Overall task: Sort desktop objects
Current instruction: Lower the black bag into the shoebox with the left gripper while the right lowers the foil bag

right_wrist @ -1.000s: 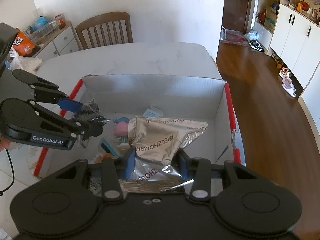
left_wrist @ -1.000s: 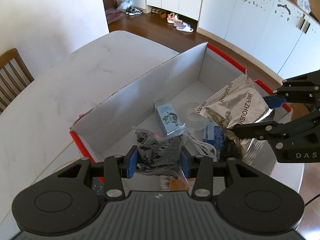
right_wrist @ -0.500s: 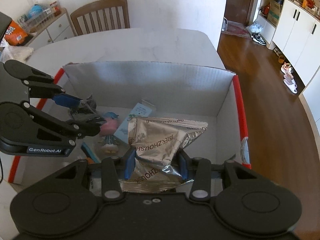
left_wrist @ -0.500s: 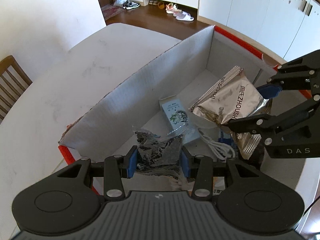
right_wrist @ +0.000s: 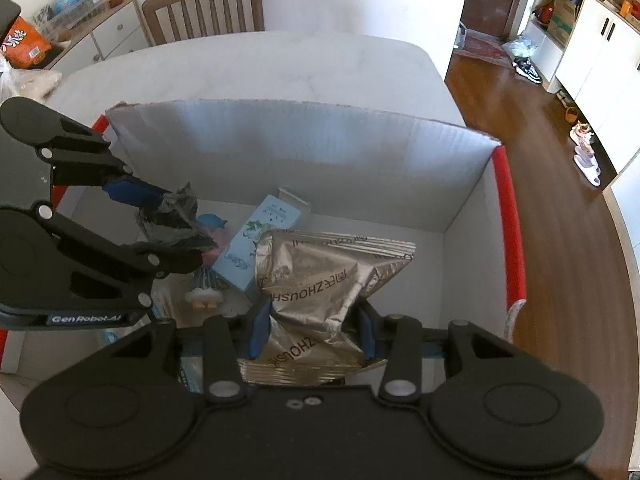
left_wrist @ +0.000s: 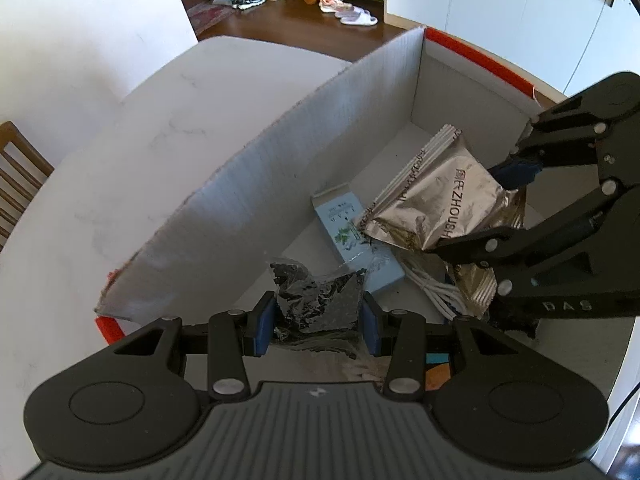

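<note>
The white surface (right_wrist: 260, 68) carries an open cardboard box (right_wrist: 300, 152) with red edges. Inside the box, the right gripper (right_wrist: 312, 330) clamps a silver foil snack bag (right_wrist: 320, 280), and the left gripper (left_wrist: 318, 322) clamps a small dark crinkled packet (left_wrist: 320, 300). A light blue carton (left_wrist: 352, 236), a white cable (left_wrist: 432, 288) and a small figurine (right_wrist: 208, 284) lie on the box floor.

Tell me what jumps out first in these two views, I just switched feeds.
The crinkled silver foil snack bag, clamped in the right gripper above the open cardboard box. Beside it, the left gripper pinches a small clear bag of dark bits. On the box floor lies a light blue carton.
</note>
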Tool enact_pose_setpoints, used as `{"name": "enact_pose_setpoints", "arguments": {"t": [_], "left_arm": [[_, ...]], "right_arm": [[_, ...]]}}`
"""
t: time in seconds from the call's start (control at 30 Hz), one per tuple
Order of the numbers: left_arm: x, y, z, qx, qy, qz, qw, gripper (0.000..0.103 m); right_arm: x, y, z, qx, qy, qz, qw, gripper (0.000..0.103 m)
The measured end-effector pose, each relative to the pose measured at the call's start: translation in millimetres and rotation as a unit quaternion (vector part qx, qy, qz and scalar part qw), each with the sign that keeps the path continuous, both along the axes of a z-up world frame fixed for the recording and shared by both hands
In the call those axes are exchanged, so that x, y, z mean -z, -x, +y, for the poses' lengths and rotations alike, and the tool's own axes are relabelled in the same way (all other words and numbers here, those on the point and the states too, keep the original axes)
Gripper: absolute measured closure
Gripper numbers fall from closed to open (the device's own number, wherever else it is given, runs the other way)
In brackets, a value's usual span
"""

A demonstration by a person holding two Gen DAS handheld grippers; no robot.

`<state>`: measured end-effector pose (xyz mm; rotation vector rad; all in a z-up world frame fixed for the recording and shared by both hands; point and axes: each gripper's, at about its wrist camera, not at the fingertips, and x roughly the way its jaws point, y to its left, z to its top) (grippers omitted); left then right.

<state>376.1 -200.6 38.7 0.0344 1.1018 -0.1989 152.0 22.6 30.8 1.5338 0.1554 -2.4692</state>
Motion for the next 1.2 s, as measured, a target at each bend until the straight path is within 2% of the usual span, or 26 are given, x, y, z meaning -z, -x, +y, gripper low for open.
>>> {"name": "enact_pose_setpoints", "arguments": {"t": [0.53, 0.63, 0.67, 0.7, 0.77, 0.87, 0.97, 1.07, 1.2], "left_arm": [[9.7, -0.2, -3.5, 0.006, 0.002, 0.021, 0.9998, 0.061], [9.6, 0.5, -3.1, 0.004, 0.005, 0.024, 0.9997, 0.061], [9.7, 0.5, -2.6, 0.002, 0.007, 0.026, 0.9996, 0.059], [9.7, 0.5, -1.9, -0.002, 0.009, 0.028, 0.9996, 0.059], [9.5, 0.9, -1.4, -0.003, 0.011, 0.030, 0.9995, 0.057], [7.8, 2.7, -2.0, -0.008, 0.007, 0.027, 0.9996, 0.045], [4.4, 4.4, -2.8, -0.011, 0.009, 0.022, 0.9997, 0.044], [1.4, 6.5, -4.4, -0.012, 0.003, 0.018, 0.9998, 0.038], [-2.4, 11.4, -3.8, -0.016, 0.007, 0.015, 0.9997, 0.037]], "right_arm": [[-0.1, 4.4, 4.1, -0.007, 0.001, -0.004, 1.000, 0.056], [-1.9, 2.6, 3.2, -0.008, -0.006, 0.003, 1.000, 0.046], [-3.0, 1.3, 2.7, -0.010, -0.011, 0.007, 1.000, 0.039], [-4.2, 0.1, 2.3, -0.013, -0.013, 0.011, 1.000, 0.038], [-6.3, -1.8, 1.3, -0.015, -0.015, 0.014, 1.000, 0.038], [-10.6, -4.5, 0.5, -0.020, -0.013, 0.015, 1.000, 0.037], [-14.4, -7.4, -0.4, -0.029, -0.014, 0.017, 0.999, 0.034], [-18.4, -9.4, -0.5, -0.034, -0.015, 0.019, 0.999, 0.034], [-21.3, -13.0, 0.7, -0.036, -0.017, 0.019, 0.999, 0.033]]}}
